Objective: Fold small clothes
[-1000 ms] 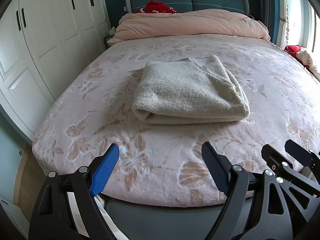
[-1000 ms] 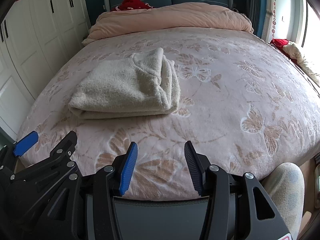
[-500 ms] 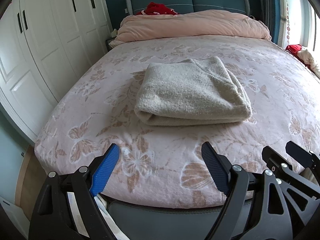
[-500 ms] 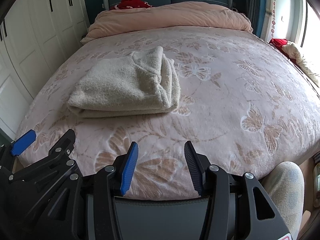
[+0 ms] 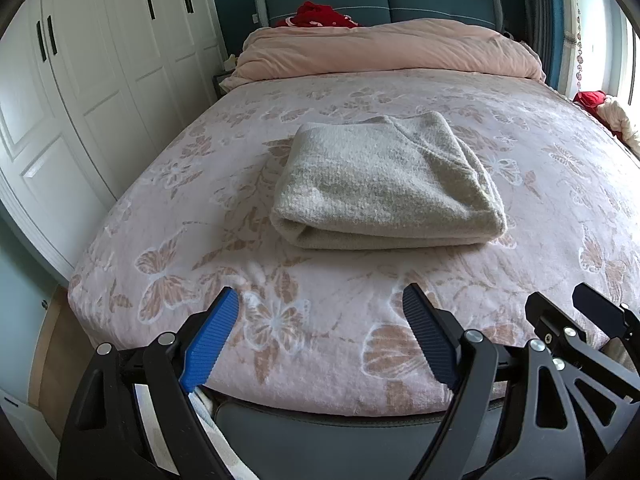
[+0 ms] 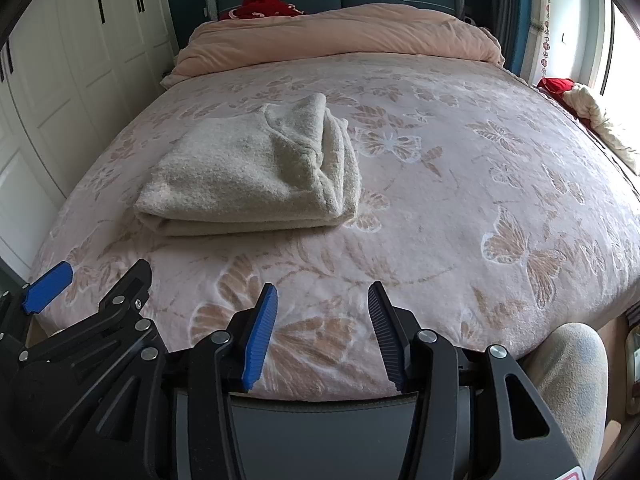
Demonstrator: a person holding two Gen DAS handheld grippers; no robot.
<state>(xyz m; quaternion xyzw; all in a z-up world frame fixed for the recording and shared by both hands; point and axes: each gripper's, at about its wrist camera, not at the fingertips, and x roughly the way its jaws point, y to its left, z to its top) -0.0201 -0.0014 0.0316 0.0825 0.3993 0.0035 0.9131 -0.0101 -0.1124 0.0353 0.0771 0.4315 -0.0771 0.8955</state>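
On the bed [image 5: 168, 184], near the middle of its butterfly-patterned cover, lies the folded beige garment [image 5: 384, 184], its thick fold facing me. My left tool [image 5: 320, 312] hangs over the bed's near edge, its blue and black pads wide apart with nothing between them. My right tool [image 6: 322, 300] hangs beside it, pads moderately apart and likewise empty. Both are well short of the garment. A pink duvet [image 6: 340, 36] is bunched at the headboard; white wardrobe doors [image 5: 80, 80] line the left wall.
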